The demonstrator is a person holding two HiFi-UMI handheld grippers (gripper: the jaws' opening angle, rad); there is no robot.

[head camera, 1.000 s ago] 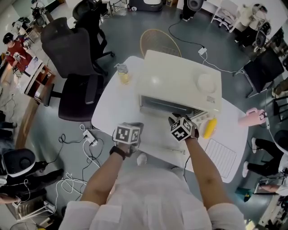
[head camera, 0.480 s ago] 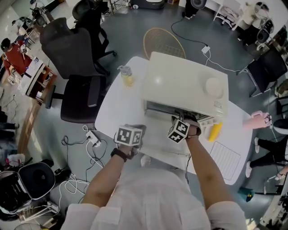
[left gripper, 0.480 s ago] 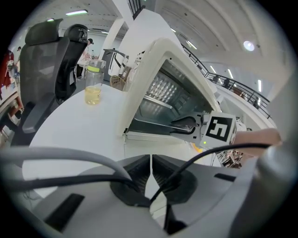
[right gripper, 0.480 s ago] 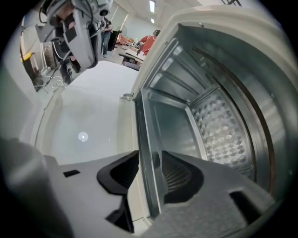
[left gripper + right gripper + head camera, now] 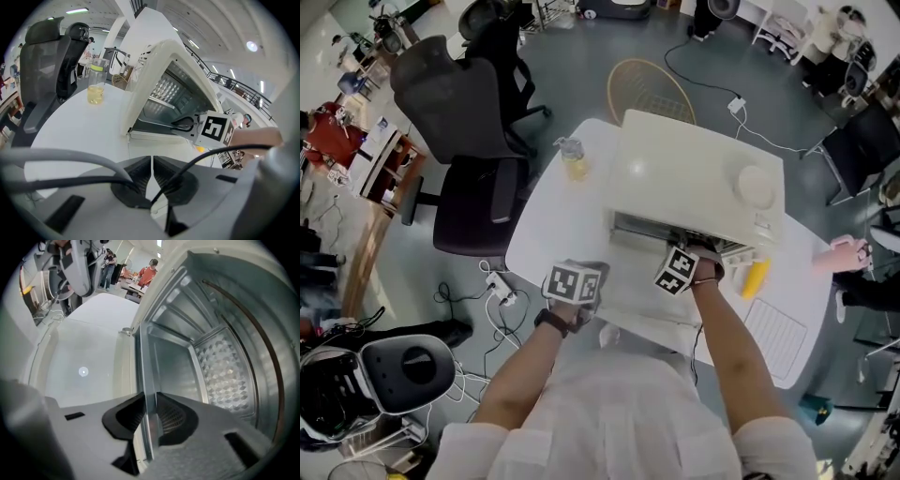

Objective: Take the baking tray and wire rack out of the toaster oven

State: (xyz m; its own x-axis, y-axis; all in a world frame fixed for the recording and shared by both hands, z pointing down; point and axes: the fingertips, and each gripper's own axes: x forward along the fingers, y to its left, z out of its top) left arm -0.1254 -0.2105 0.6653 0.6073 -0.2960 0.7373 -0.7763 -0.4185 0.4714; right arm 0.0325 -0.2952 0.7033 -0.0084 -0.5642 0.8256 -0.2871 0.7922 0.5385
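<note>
The cream toaster oven (image 5: pixel 694 178) stands on the white table (image 5: pixel 553 230) with its door (image 5: pixel 642 300) folded down. My right gripper (image 5: pixel 689 247) reaches into the oven mouth. Its jaws are closing on the front rim of the metal baking tray (image 5: pixel 171 371), which stands between the pads (image 5: pixel 174 417). In the left gripper view the right gripper (image 5: pixel 183 124) sits at the oven opening. The wire rack (image 5: pixel 773 326) lies on the table to the right. My left gripper (image 5: pixel 574 281) hangs shut and empty over the table's front edge.
A glass of yellow liquid (image 5: pixel 574 159) stands left of the oven. A yellow object (image 5: pixel 753 277) lies by the oven's right front corner and a pink thing (image 5: pixel 844 253) at the far right. Black office chairs (image 5: pixel 478 187) stand left of the table.
My right gripper has pushed further into the oven mouth, rolled its wrist, and closed around the tray rim. The left gripper has stayed where it was, shut.
</note>
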